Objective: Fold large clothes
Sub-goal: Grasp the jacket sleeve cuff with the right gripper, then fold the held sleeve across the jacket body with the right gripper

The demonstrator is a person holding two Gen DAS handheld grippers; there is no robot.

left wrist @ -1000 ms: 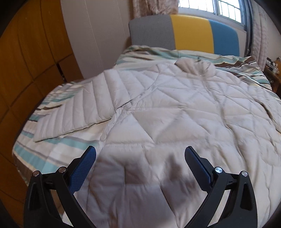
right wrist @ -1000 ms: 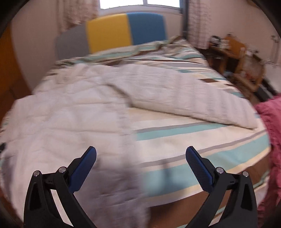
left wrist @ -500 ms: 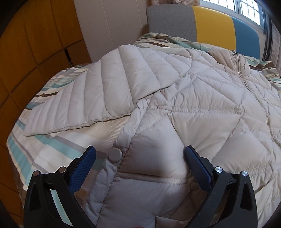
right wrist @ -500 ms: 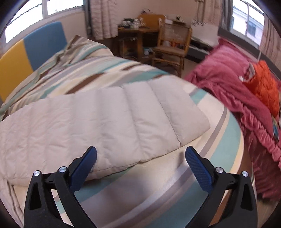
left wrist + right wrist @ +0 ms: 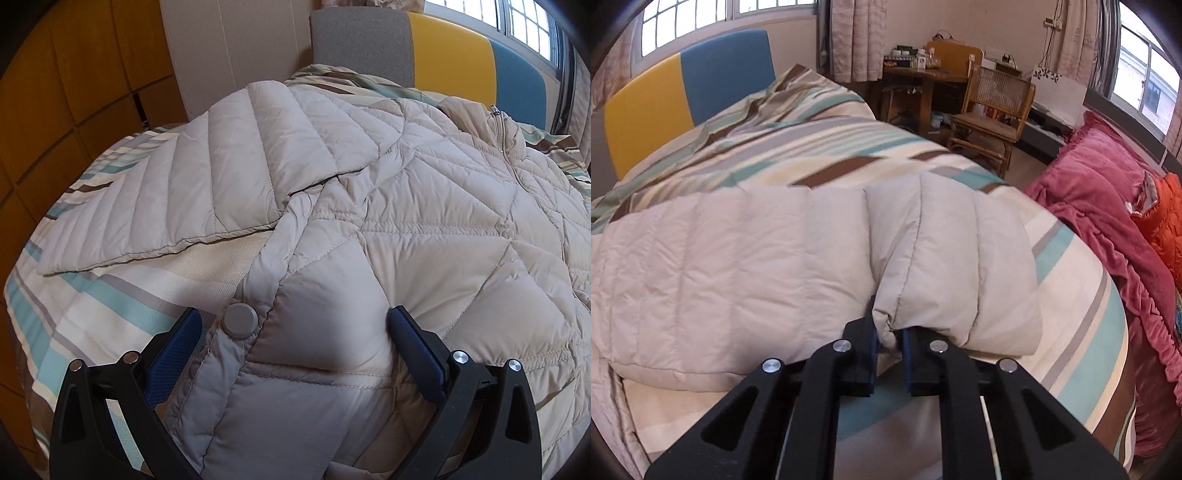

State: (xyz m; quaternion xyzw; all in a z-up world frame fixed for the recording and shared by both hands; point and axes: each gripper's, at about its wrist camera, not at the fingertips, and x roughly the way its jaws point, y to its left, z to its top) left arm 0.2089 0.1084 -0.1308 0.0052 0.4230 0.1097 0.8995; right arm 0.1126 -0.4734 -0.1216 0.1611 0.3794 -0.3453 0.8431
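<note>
With the right gripper [image 5: 888, 341] just clamped on the jacket's sleeve [image 5: 820, 266] and the left gripper [image 5: 295, 325] released astride its side edge, the sleeve fold starts; next likely carries it across the body.

Soft daylight from the windows [image 5: 701, 11] lights both sharp fisheye views, whose corners darken and curve.

The right gripper [image 5: 888, 341] is pinched tight on fabric bunched between its jaws — the left gripper [image 5: 293, 325] is spread wide.
</note>
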